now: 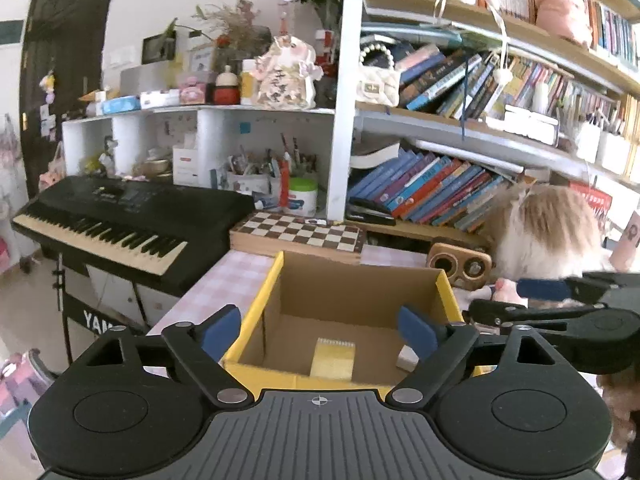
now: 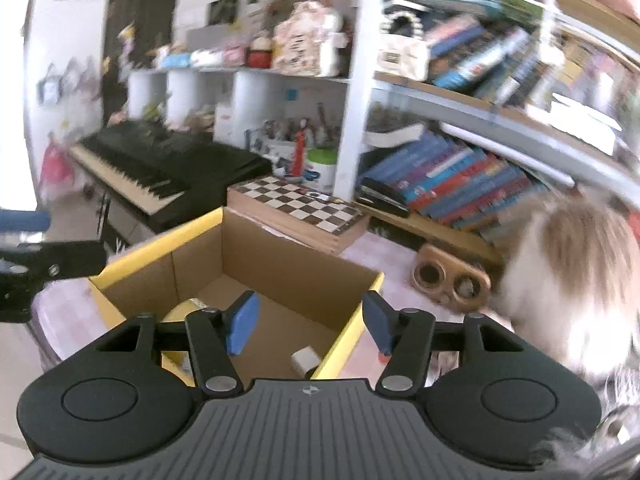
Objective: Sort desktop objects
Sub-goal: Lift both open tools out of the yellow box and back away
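An open cardboard box (image 1: 276,276) with yellow outer walls stands on the pink checked table; it also shows in the right wrist view (image 2: 200,256). Inside lie a yellow block (image 1: 334,358) and a small white block (image 1: 406,358), the latter also in the right wrist view (image 2: 306,358). My left gripper (image 1: 318,330) is open and empty, held above the box's near wall. My right gripper (image 2: 310,326) is open and empty over the box's right wall, and shows at the right of the left wrist view (image 1: 508,298).
A chessboard (image 1: 298,232) lies behind the box. A wooden speaker (image 1: 460,266) and a fluffy cat (image 1: 548,232) are at the right. A keyboard piano (image 1: 120,224) stands left of the table. Bookshelves (image 1: 440,184) fill the back.
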